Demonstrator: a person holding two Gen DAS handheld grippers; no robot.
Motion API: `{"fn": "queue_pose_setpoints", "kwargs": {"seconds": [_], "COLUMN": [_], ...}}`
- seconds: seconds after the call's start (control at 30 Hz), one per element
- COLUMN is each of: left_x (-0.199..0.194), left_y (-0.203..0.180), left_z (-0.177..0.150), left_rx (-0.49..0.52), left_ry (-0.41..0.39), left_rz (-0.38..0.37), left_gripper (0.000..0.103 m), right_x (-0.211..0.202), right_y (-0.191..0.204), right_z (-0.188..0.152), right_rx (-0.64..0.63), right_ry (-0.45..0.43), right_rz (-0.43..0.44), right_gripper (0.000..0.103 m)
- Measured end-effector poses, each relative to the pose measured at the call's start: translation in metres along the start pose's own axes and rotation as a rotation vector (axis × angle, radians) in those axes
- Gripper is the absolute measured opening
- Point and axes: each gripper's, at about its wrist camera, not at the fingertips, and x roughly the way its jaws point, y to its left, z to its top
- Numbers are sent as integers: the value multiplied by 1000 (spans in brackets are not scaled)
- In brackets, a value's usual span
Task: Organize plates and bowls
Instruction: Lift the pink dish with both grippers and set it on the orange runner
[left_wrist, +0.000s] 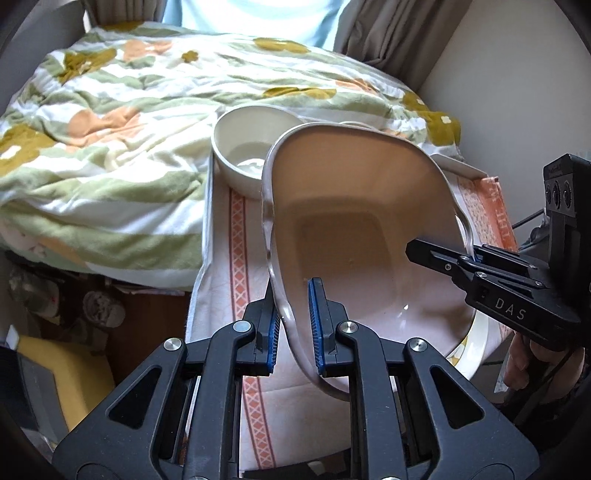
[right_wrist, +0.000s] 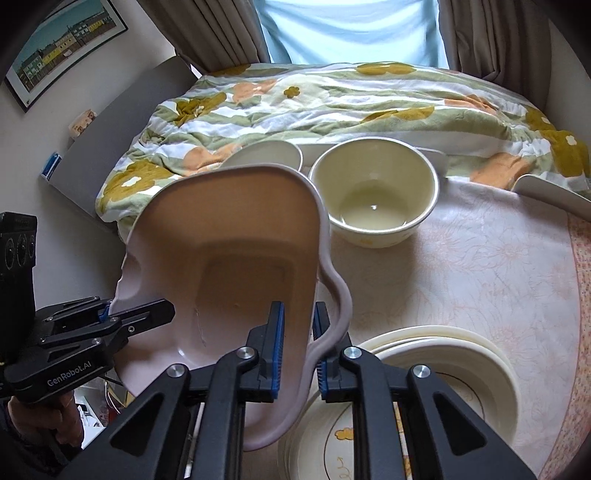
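The dish (left_wrist: 369, 236) was pale pink, the bowl (right_wrist: 373, 195) cream. The quilt (left_wrist: 110, 147) bore green stripes and ochre and orange flowers.

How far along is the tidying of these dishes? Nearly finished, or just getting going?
Partway, I'd judge. Done: cream plates sit stacked on the tablecloth. In hand: the left gripper and right gripper each have jaws clamped on opposite rims of the pink dish, held tilted above the table. Left: the cream bowl and white bowl stand separately.

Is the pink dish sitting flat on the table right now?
No, the pink dish is tilted up off the tablecloth, clamped at opposite rims by the left gripper and right gripper.
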Motion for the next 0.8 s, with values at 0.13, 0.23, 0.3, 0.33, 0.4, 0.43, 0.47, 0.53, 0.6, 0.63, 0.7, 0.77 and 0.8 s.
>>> {"fn": "queue_pose_setpoints", "kwargs": {"seconds": [0.13,0.23,0.3,0.33,0.4,0.43,0.47,0.53,0.6,0.63,0.7,0.77,0.8], "left_x": [-23,-32,-35,-36,-33,-30,-26,-14,0,8,26,45,55], "left_y": [-44,-84,-114,-130,-163,-179,-194,-223,-250,-263,-287,-307,-317], "left_z": [4,-1,-5,-7,-12,-15,-18,-22,-27,-29,-35,-39,-41], "left_rx": [22,28,25,25,30,33,32,22,13,12,10,14,18], "left_ry": [-61,-97,-113,-119,-125,-126,-127,-122,-117,-109,-89,-56,-41], "left_rz": [6,7,4,2,-1,-3,-7,-25,-44,-51,-64,-75,-77], "left_gripper": [13,13,13,13,13,13,13,13,13,13,13,13,13], "right_x": [-45,-80,-102,-111,-130,-139,-148,-161,-170,-173,-177,-178,-177], "right_y": [-19,-39,-55,-63,-84,-95,-107,-131,-157,-171,-196,-221,-233], "right_z": [-5,-11,-16,-17,-24,-27,-32,-39,-48,-53,-62,-70,-74], "right_rx": [-17,-34,-40,-40,-35,-33,-32,-30,-26,-22,-6,17,28], "right_ry": [-63,-109,-127,-129,-135,-139,-144,-143,-136,-131,-115,-98,-90], "right_rz": [6,8,8,5,-2,-5,-7,-16,-28,-33,-45,-59,-65], "right_gripper": [14,14,14,14,14,14,14,14,14,14,14,14,14]}}
